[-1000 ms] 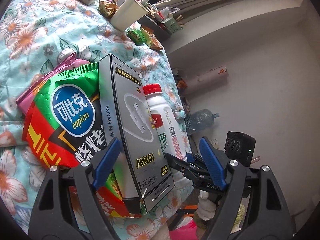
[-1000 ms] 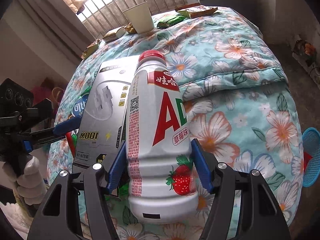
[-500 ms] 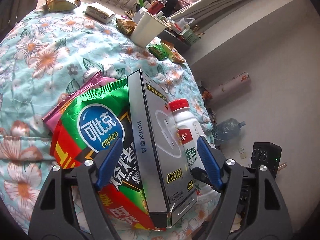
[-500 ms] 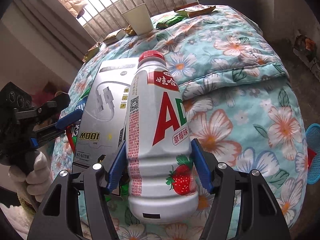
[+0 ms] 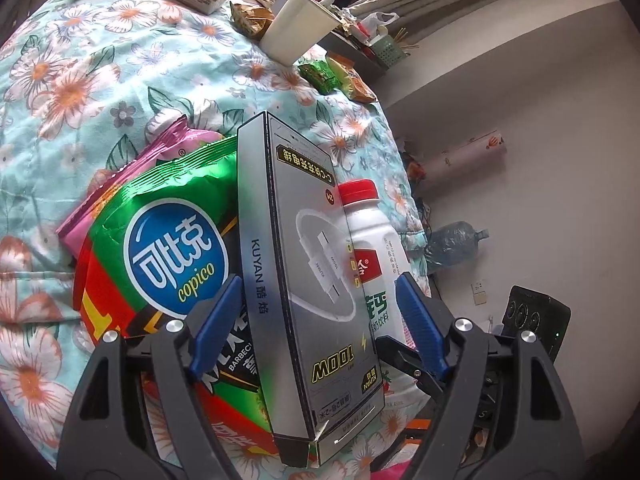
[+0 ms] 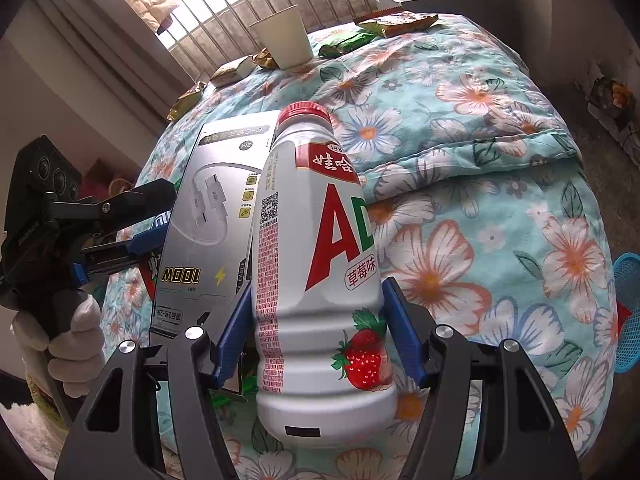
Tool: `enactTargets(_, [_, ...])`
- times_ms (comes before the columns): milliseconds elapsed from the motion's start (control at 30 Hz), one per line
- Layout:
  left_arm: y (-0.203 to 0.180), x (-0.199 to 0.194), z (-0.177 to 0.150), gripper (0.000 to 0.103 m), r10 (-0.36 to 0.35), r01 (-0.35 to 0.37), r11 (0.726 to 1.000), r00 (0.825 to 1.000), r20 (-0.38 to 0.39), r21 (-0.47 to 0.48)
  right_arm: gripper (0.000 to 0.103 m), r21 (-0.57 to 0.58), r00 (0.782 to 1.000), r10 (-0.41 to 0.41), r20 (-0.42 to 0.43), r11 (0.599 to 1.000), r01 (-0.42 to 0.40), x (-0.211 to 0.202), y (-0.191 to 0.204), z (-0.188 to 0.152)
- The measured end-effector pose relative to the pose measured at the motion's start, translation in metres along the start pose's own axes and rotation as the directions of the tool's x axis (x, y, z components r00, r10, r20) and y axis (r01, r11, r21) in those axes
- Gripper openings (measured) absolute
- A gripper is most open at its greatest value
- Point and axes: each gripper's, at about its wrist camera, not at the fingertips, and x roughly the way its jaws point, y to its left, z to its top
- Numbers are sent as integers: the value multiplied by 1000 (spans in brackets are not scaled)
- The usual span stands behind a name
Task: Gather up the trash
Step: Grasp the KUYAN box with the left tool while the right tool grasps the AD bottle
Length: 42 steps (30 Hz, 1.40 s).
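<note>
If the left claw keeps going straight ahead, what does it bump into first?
Probably the grey cable box, which already sits between the open left claw's fingers; depth is hard to judge. The chip bag lies beside it.

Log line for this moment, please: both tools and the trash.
left tool: open around cable box | right tool: shut on drink bottle | chip bag: on quilt beside box | paper cup: standing on quilt
</note>
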Motion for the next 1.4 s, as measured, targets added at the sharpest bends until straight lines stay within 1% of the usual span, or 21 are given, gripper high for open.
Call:
enactTargets(133, [2, -6, 1, 74, -54, 54, 998, 999, 7, -19, 62, 4, 1000, 5, 3, 1000, -5, 0, -1, 0])
enactTargets(267, [2, -16, -2, 74, -134, 134, 991, 991, 29, -18, 62, 10, 1000, 10, 2, 1000, -10, 0, -3, 0])
enactTargets(333, [1, -21, -4, 74, -185, 186, 982, 982, 42, -17, 62, 13, 1000, 13, 2, 1000, -13, 0, -3, 0])
enactTargets(400, [0, -24, -5, 74, -253, 254, 967, 966, 48, -19, 62, 11, 1000, 12, 4, 1000, -12, 0, -3, -1])
enactTargets(467, [-3, -22, -7, 70, -313, 315, 949, 949, 39, -28, 62, 14, 1000, 12, 6, 1000, -12, 0, -3, -1])
enactTargets(500, [-4, -19, -7, 69, -321, 322, 946, 947, 31, -30, 62, 16, 1000, 13, 6, 1000, -13, 0, -3, -1])
enactTargets(567, [-9, -13, -10, 58, -278, 278, 960, 960, 27, -18, 62, 23, 1000, 17, 8, 1000, -17, 0, -4, -1])
enactTargets(600, [-10, -11, -11, 56, -253, 253, 967, 967, 27, -7, 62, 27, 1000, 18, 10, 999, -19, 0, -4, -2])
enactTargets(667, [-12, -6, -13, 45, -188, 187, 982, 982, 19, 9, 62, 36, 1000, 23, 14, 999, -23, -1, -5, -3])
enactTargets(700, [-13, -4, -14, 43, -151, 151, 988, 988, 13, 22, 62, 40, 1000, 25, 15, 999, -26, -2, -6, -3])
enactTargets(800, [-16, 1, -15, 36, -63, 63, 996, 998, 4, 64, 62, 61, 999, 29, 22, 998, -31, -5, -10, -5])
enactTargets(867, [-17, 3, -15, 26, -38, 38, 996, 999, 4, 83, 62, 78, 999, 21, 28, 997, -23, -10, -14, -7])
enactTargets(900, [-16, 3, -14, 28, -31, 30, 996, 1000, 5, 89, 62, 87, 999, 14, 31, 996, -17, -12, -17, -9])
enactTargets(1000, [-18, 0, -16, 27, -29, 28, 993, 999, 13, 112, 62, 112, 1000, -12, 26, 994, 9, -20, -25, -17])
enactTargets(1133, [-29, -3, -20, 27, 11, -17, 984, 999, 30, 177, 62, 131, 1000, -2, 0, 991, 1, -22, -31, -23])
enactTargets(1200, [-32, -4, -20, 27, 20, -25, 981, 999, 31, 191, 64, 142, 1000, 3, -3, 990, -3, -22, -33, -22])
enactTargets(1300, [-36, -5, -23, 27, 28, -35, 977, 999, 36, 209, 69, 153, 1000, -14, 23, 988, 10, -22, -35, -15])
enactTargets(1400, [-37, -5, -23, 27, 30, -38, 975, 999, 38, 217, 69, 177, 1000, 7, 24, 984, -12, -14, -40, -9])
